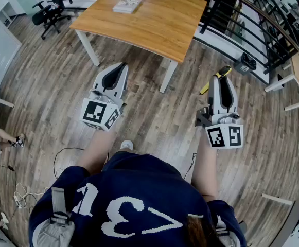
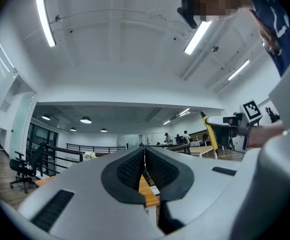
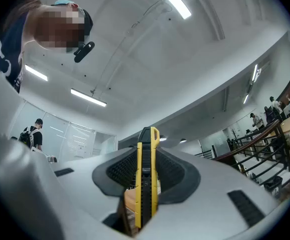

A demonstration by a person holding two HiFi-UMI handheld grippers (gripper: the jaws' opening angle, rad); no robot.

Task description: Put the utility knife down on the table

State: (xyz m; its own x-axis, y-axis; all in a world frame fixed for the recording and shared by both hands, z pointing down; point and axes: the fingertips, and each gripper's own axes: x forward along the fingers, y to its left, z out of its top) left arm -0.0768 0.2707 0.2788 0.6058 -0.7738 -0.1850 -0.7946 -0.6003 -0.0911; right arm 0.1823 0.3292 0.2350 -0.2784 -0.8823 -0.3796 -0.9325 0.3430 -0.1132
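Observation:
A yellow and black utility knife [image 3: 146,176] stands upright between the black pads of my right gripper [image 3: 145,171], which is shut on it. In the head view the right gripper [image 1: 220,81] is held above the wooden floor, with the utility knife [image 1: 217,76] poking out past its tip. My left gripper [image 1: 114,75] is shut with nothing in it, its pads [image 2: 135,169] meeting in the left gripper view. The wooden table [image 1: 154,22] lies ahead of both grippers. From the left gripper view the utility knife [image 2: 210,134] shows far right.
A white book [image 1: 127,4] lies on the table's far part. A black railing [image 1: 252,24] runs behind and to the right of the table. An office chair [image 1: 51,9] stands at the far left. Cables [image 1: 62,156] trail on the floor near the person's feet.

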